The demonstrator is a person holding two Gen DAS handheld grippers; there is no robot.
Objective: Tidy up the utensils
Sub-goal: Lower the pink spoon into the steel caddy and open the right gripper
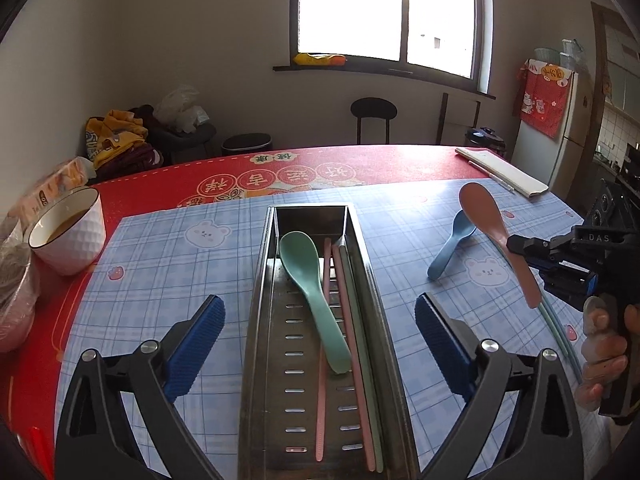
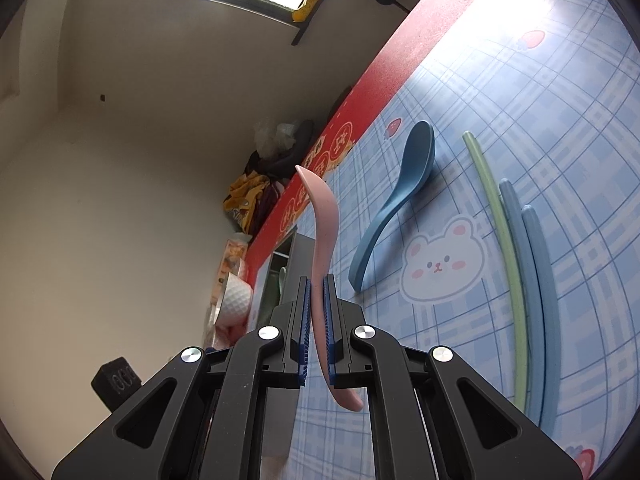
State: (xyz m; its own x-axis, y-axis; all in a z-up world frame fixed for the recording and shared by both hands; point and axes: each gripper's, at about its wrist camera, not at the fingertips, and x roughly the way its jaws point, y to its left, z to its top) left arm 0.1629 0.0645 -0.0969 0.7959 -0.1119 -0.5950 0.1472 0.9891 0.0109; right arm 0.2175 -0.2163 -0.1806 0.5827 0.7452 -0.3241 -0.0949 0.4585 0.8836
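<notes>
My right gripper (image 2: 316, 320), marked "DAS", clenches the pink spoon (image 2: 320, 248), my left gripper (image 1: 320, 344) gapes over the steel tray (image 1: 256, 320), its near end cut off.

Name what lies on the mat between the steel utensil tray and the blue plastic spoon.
Nothing: in the left wrist view, only bare checked mat separates the steel utensil tray from the blue plastic spoon.

Left wrist view low over tray (image 1: 260, 320); right view rolled sideways; shared blue spoon (image 1: 452, 248).
</notes>
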